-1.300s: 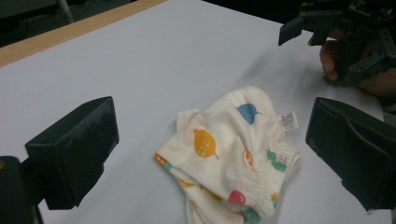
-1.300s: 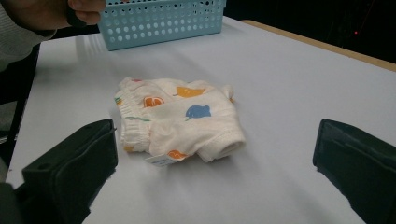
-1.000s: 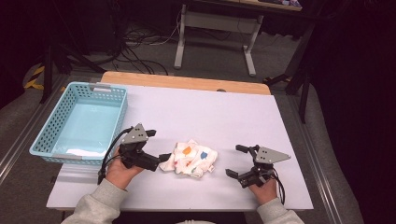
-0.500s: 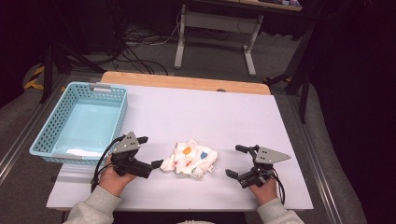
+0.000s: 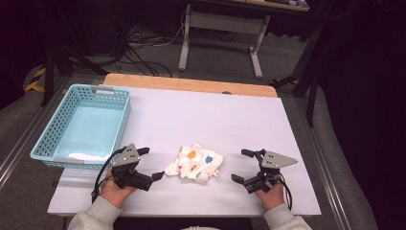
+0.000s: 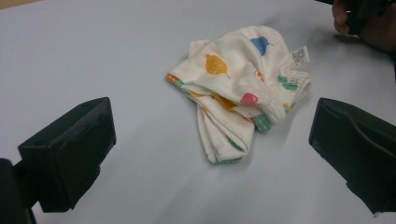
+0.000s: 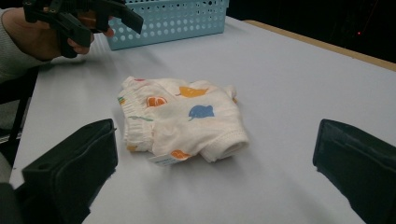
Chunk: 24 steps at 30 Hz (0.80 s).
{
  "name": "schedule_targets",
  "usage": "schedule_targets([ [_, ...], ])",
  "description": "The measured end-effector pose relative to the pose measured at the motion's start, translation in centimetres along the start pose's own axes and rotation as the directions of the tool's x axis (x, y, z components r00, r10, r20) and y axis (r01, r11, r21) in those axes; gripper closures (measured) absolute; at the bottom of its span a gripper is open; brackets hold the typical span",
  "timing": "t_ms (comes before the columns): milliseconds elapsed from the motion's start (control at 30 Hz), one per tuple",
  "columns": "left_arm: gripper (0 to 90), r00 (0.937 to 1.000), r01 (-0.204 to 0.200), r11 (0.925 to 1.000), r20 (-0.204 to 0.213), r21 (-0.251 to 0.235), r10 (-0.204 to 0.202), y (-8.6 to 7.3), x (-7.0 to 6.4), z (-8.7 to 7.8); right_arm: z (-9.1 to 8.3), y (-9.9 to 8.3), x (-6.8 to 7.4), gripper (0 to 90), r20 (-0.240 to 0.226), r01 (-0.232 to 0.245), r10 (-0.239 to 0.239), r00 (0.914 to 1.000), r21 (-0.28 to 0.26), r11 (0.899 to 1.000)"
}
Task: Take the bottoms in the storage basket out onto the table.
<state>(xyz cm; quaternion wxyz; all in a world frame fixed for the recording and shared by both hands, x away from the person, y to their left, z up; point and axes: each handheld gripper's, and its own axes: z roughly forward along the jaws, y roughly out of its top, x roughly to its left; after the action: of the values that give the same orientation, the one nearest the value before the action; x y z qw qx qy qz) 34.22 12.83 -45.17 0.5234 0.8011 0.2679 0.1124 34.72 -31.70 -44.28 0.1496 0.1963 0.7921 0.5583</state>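
Lying crumpled and untouched on the pale grey table (image 5: 201,120) — small white fruit-print cloth garment (image 5: 195,163), right of the light-blue plastic basket (image 5: 84,125). Left gripper (image 5: 152,168) and right gripper (image 5: 241,166) flanking it, jaws wide, empty — grasping and everything after probably pending.

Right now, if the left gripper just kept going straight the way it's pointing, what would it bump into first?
Most likely the crumpled printed cloth: it lies straight ahead between the left gripper's open jaws, with bare table before it.
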Motion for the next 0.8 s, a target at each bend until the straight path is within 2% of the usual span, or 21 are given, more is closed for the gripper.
schedule_targets([
  [33,1.6,0.9999,0.01,0.9999,0.005,-0.005,-0.01,-0.1,0.1,0.0,0.0,0.0,0.0,0.5,0.0,0.0,0.0,1.0,0.0,1.0],
  [133,1.6,1.0,0.005,1.0,-0.003,-0.005,-0.005,-0.5,0.1,0.0,0.0,0.0,0.0,0.5,-0.001,0.0,0.0,1.0,0.0,1.0],
  [200,1.6,0.9999,-0.01,0.9999,-0.012,-0.001,0.01,-0.7,0.1,0.1,0.0,0.0,0.0,0.5,-0.002,-0.001,0.001,1.0,0.001,1.0],
  [267,1.5,0.9981,-0.048,0.9988,-0.039,0.013,0.049,-1.1,0.2,0.2,0.0,0.0,0.0,0.5,-0.003,-0.001,0.001,1.0,0.001,1.0],
  [367,0.9,0.999,-0.033,0.9992,-0.029,0.023,0.034,-1.3,0.3,0.4,0.1,0.0,0.0,0.5,-0.006,-0.003,0.003,1.0,0.004,1.0],
  [500,0.7,0.9989,-0.036,0.9993,-0.028,-0.002,0.036,-1.2,0.4,0.4,0.1,0.0,0.1,0.5,-0.004,-0.001,0.001,1.0,0.002,1.0],
  [800,0.7,0.9999,-0.015,0.9994,-0.004,-0.032,0.015,-1.2,0.5,0.4,0.1,0.0,0.1,0.5,-0.003,0.001,-0.001,1.0,0.004,1.0],
])
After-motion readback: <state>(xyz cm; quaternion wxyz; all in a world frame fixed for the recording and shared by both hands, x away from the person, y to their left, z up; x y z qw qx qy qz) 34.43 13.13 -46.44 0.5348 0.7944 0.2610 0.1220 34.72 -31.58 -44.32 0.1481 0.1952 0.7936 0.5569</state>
